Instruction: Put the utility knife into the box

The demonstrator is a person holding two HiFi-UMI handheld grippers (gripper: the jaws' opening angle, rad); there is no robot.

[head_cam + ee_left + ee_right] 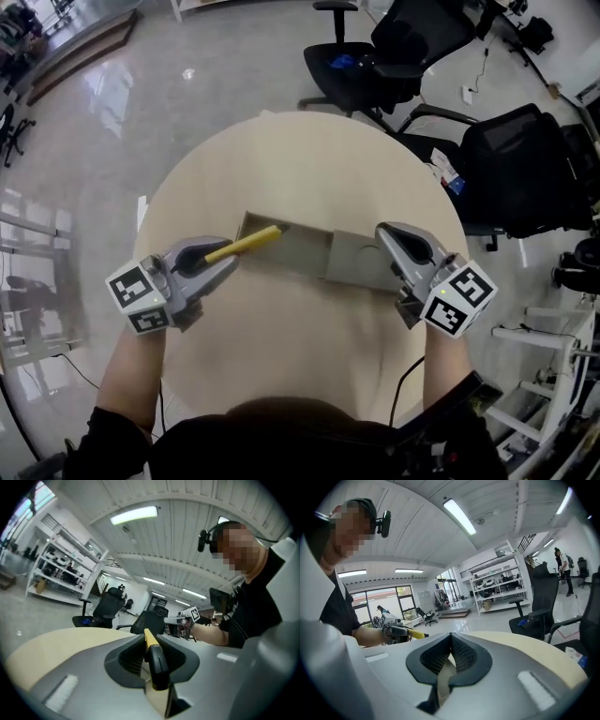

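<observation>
Utility knife (253,241) clamped in left claw (225,260), tip over box (352,259); right claw (386,233) pinched together.

- The utility knife (246,244) is a slim yellow bar with a black rear part. It is clamped between the left gripper (228,255) jaws and lies close to level.
- The knife's yellow front end points toward the box (361,262) and shows over the box's open left end.
- The box is long, shallow, tan cardboard. It lies crosswise on the round surface (309,169), its left half open and its right half covered by a flat panel.
- The box's right end sits at the right gripper (386,232), and a tan wall shows pinched between those jaws.
</observation>
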